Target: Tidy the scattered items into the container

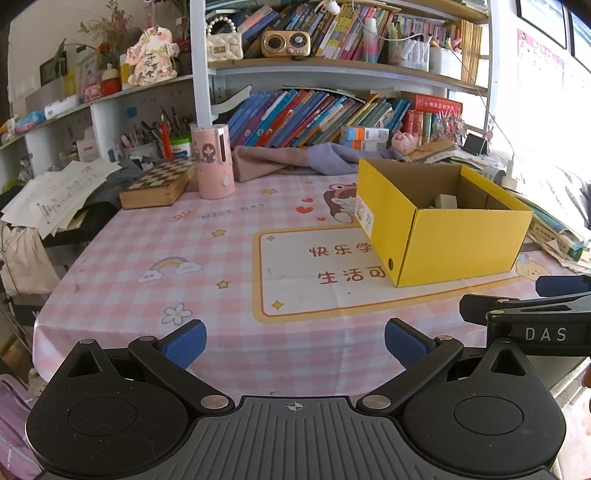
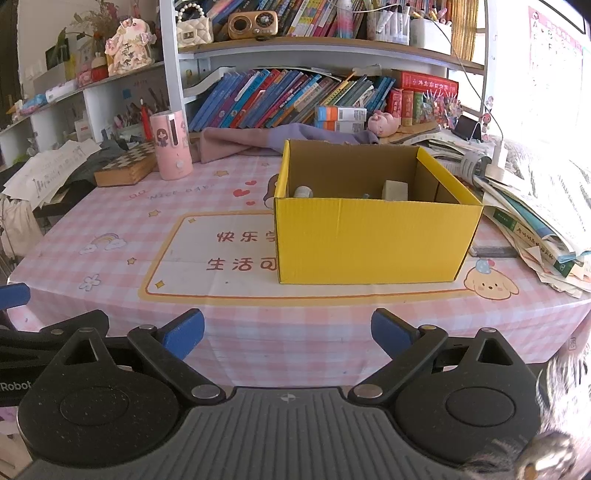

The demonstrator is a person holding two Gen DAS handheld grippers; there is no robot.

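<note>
Two hand-held grippers, left (image 1: 295,341) and right (image 2: 287,332), gape empty before one yellow box (image 2: 373,240).

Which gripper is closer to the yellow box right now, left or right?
Right. The right gripper faces the yellow box almost straight on. The left gripper sits farther left, with the box off to its right. Both are open and empty.

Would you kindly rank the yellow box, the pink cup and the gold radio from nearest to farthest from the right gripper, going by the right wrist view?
From the right gripper, which is open and empty:
1. Yellow box, just ahead on the tablecloth, slightly right.
2. Pink cup, farther back on the left, beside the chessboard box.
3. Gold radio, farthest, up on the shelf at the back.
</note>
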